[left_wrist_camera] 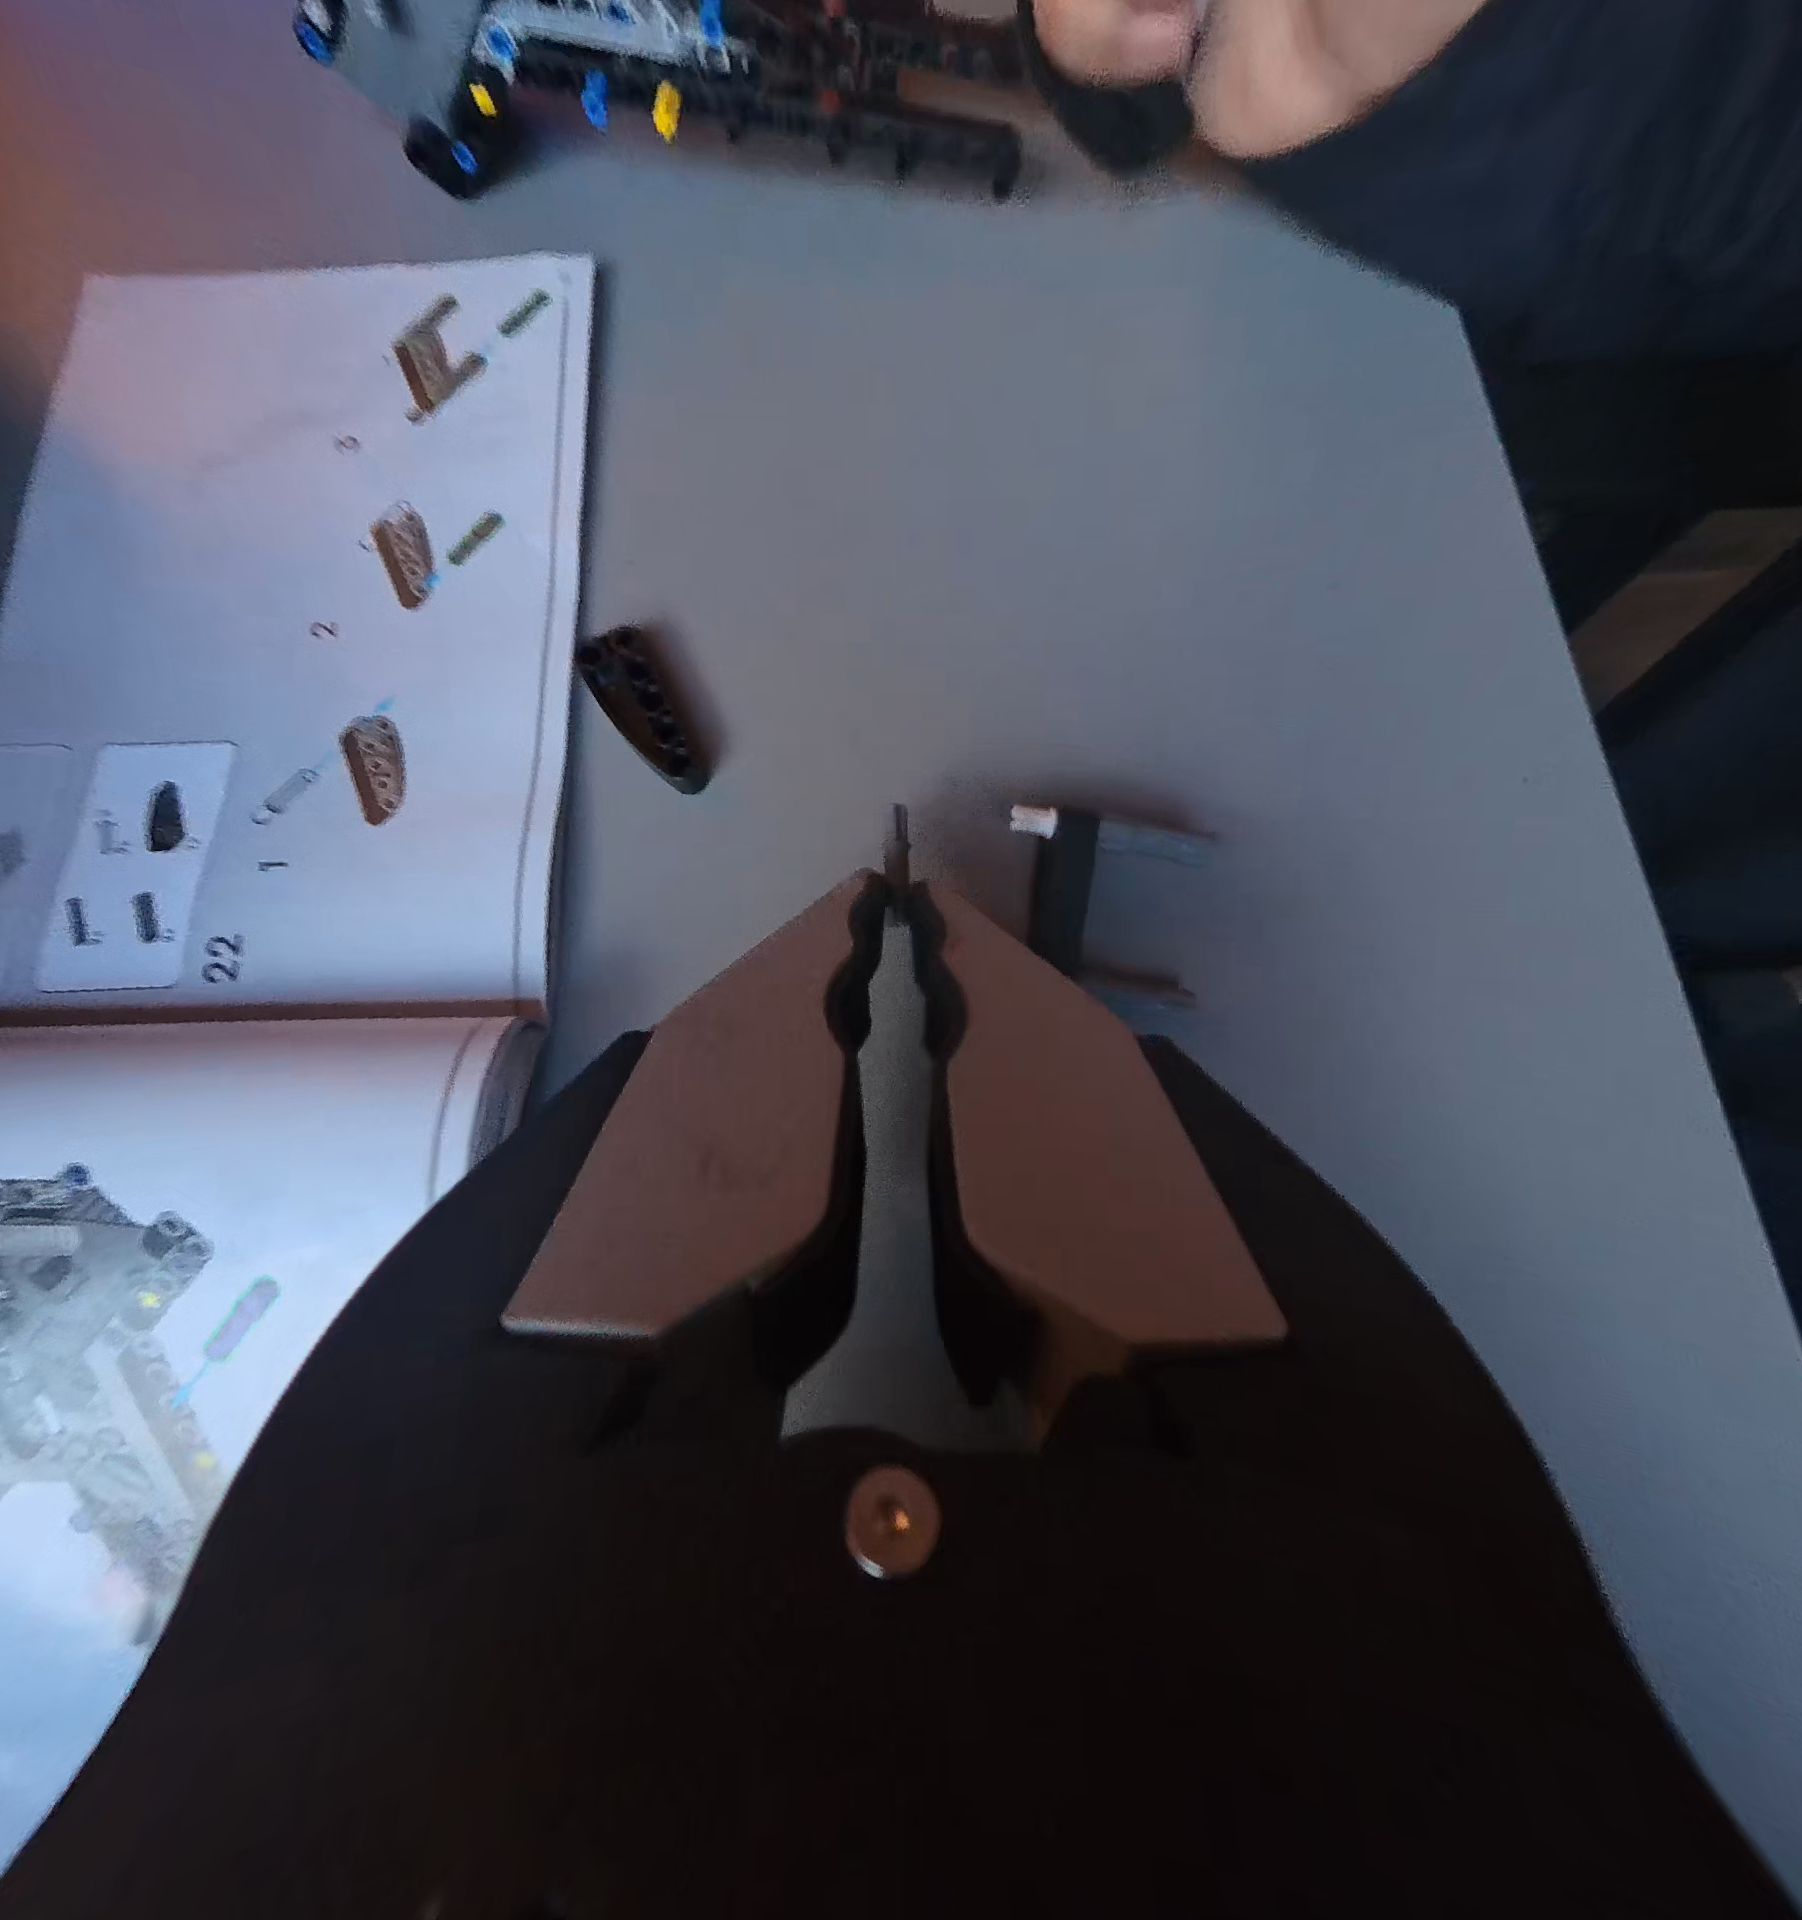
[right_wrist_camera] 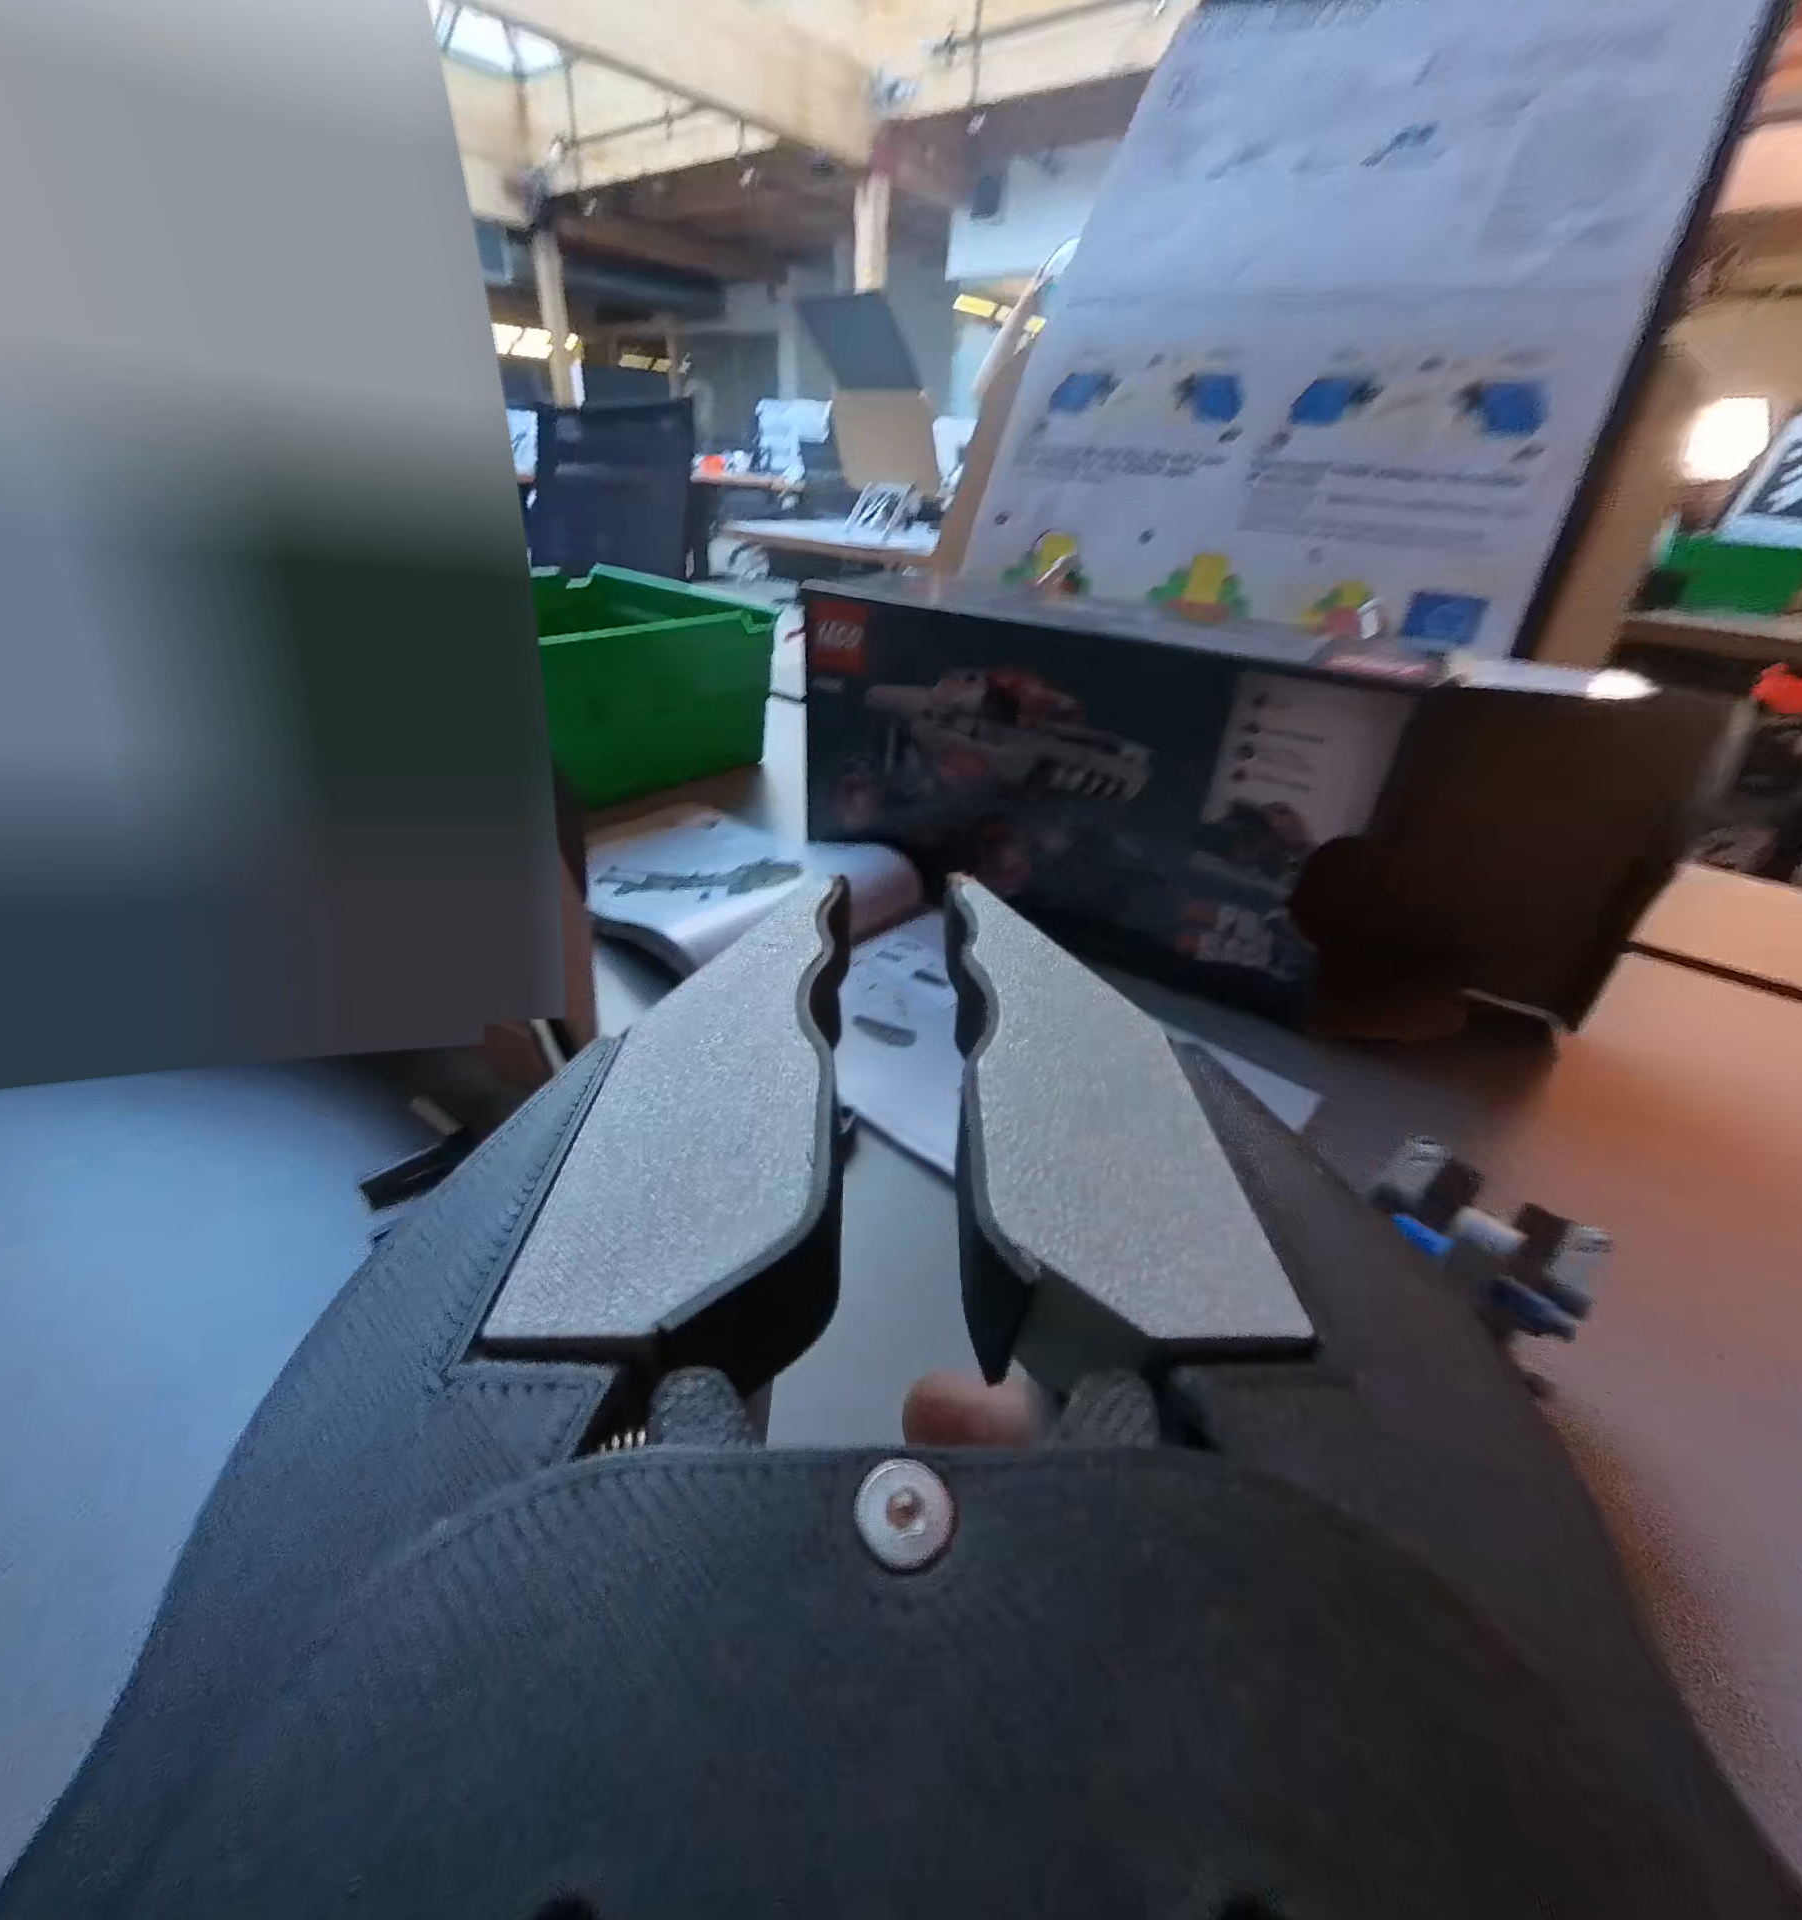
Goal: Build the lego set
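Note:
My left gripper [left_wrist_camera: 899,894] is shut on a thin dark pin [left_wrist_camera: 898,836] that sticks out past its tips, held above the grey table [left_wrist_camera: 1084,520]. A black curved lego panel [left_wrist_camera: 650,707] lies on the table ahead and to the left, beside the open instruction booklet [left_wrist_camera: 284,623]. A small black frame with a white pin [left_wrist_camera: 1068,883] lies just right of the tips. The part-built lego model [left_wrist_camera: 585,83] sits at the far edge. My right gripper [right_wrist_camera: 897,904] is open and empty, raised and pointing at the lego box [right_wrist_camera: 1136,800]. The booklet [right_wrist_camera: 699,883] lies below it.
A hand with a dark strap [left_wrist_camera: 1188,73] is at the top right of the left wrist view. A green bin [right_wrist_camera: 648,675] stands left of the box, a leaning printed board [right_wrist_camera: 1344,312] behind it. Loose lego parts [right_wrist_camera: 1479,1236] lie at the right. The table edge runs down the right. About 15 centimetres separates my left fingertips from my right.

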